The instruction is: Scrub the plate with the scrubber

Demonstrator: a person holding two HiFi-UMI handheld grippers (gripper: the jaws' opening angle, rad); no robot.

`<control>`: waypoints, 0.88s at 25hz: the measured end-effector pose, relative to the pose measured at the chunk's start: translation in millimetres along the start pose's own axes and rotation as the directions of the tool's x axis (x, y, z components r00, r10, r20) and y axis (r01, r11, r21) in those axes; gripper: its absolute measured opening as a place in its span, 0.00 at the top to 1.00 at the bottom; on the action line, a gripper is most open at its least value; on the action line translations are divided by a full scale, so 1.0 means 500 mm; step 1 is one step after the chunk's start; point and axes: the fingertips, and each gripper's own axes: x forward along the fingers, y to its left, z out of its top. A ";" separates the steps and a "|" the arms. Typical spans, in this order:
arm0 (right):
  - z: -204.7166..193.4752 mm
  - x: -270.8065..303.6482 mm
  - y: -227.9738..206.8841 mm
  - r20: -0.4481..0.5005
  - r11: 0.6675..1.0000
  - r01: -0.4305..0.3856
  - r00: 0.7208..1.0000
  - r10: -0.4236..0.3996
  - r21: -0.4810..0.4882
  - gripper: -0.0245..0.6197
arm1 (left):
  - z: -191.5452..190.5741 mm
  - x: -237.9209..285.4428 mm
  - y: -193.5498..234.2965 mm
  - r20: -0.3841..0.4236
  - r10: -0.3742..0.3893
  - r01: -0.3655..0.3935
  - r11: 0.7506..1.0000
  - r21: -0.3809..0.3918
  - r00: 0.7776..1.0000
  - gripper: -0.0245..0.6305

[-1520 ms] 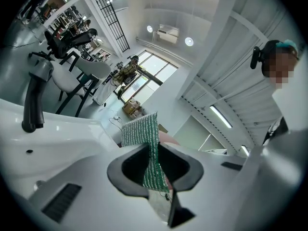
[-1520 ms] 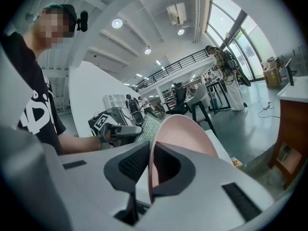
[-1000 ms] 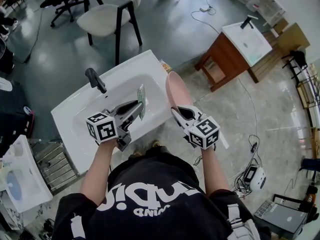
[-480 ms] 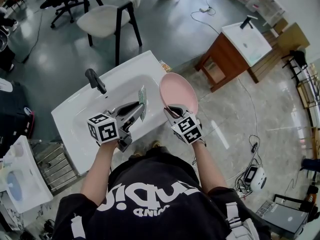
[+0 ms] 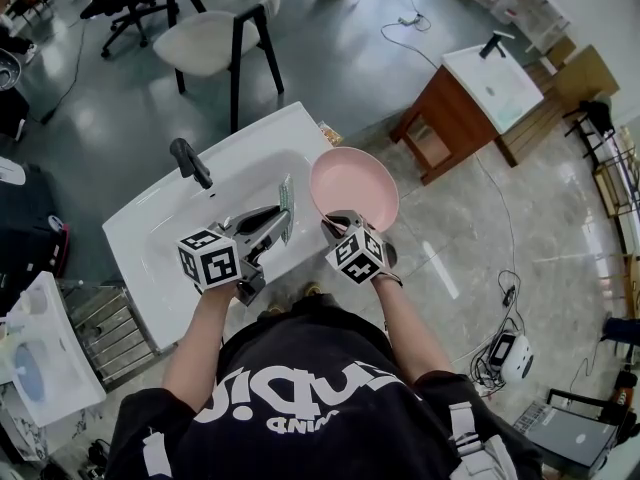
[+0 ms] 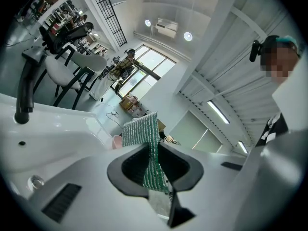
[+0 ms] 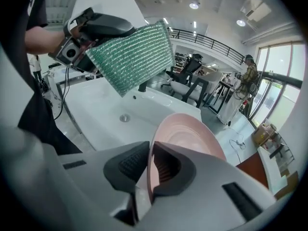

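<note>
The plate (image 5: 355, 183), pink and round, is held up at the sink's right front corner, partly over the basin and partly past its edge, with its hollow face turned up toward us. The right tool (image 5: 340, 223) has it by the near rim. In the right gripper view the jaws stand narrow, with the plate (image 7: 192, 138) edge pinched between the ribbed pads of the right tool (image 7: 149, 165).

Just to the left, and apart from the plate, is the scrubber (image 5: 284, 203), a green mesh pad standing on edge. The left tool (image 5: 262, 223) has its jaws closed on the pad's lower part. The left gripper view shows the scrubber (image 6: 142, 134) rising out of the left tool (image 6: 154, 165). From the right gripper view the scrubber (image 7: 132, 57) hangs above and to the left of the plate, with clear air between them.

Below both lies the white sink (image 5: 150, 228), with the dark faucet (image 5: 190, 160) at its far side.

We judge that the task is only set up: both things are in hand, but pad and plate do not touch. What is left is to bring the pad onto the plate's face and rub it.

We cannot see the plate's underside, nor the strip of rim inside the jaws. Whether the plate is dirty or wet is too fine to tell. We see no water running.
</note>
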 end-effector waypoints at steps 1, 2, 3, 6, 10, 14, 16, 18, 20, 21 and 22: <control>-0.006 0.005 0.004 -0.013 1.000 -0.004 1.000 0.004 -0.004 0.89 | 0.000 0.000 0.000 -0.001 0.002 -0.002 1.000 0.004 1.000 0.84; -0.011 0.011 0.008 -0.027 1.000 -0.010 1.000 0.010 -0.005 0.89 | 0.000 0.000 0.000 -0.001 0.004 -0.004 1.000 0.005 1.000 0.84; -0.016 0.015 0.012 -0.038 1.000 -0.013 0.999 0.013 -0.007 0.89 | 0.001 -0.001 0.001 0.002 0.005 -0.005 1.000 0.005 1.000 0.84; -0.023 0.022 0.015 -0.054 1.000 -0.008 0.999 0.007 -0.011 0.88 | 0.002 -0.004 0.002 0.007 0.010 -0.010 1.000 0.003 1.000 0.84; -0.024 0.032 0.019 -0.068 1.000 0.005 0.998 -0.006 -0.014 0.88 | 0.000 -0.009 0.008 0.010 0.019 -0.019 1.000 0.000 1.000 0.84; -0.027 0.039 0.025 -0.079 0.999 0.024 0.997 -0.026 -0.026 0.88 | 0.000 -0.009 0.008 0.014 0.023 -0.023 1.000 -0.004 1.000 0.84; -0.028 0.040 0.032 -0.079 0.999 0.024 0.997 -0.026 -0.034 0.88 | 0.003 -0.010 0.007 0.020 0.022 -0.022 1.000 -0.007 1.000 0.84; -0.029 0.041 0.043 -0.071 1.000 0.011 0.997 -0.013 -0.029 0.88 | 0.005 -0.013 0.007 0.025 0.023 -0.022 1.000 -0.011 0.999 0.84; -0.028 0.041 0.055 -0.060 1.000 -0.011 0.998 0.011 -0.007 0.88 | 0.005 -0.015 0.009 0.026 0.026 -0.026 1.000 -0.012 0.999 0.84; -0.028 0.041 0.059 -0.055 1.000 -0.021 0.998 0.021 0.004 0.88 | 0.005 -0.015 0.010 0.025 0.029 -0.029 1.000 -0.011 0.999 0.84; -0.027 0.041 0.061 -0.052 1.000 -0.026 0.998 0.027 0.009 0.87 | 0.004 -0.015 0.011 0.024 0.031 -0.031 0.999 -0.010 0.999 0.84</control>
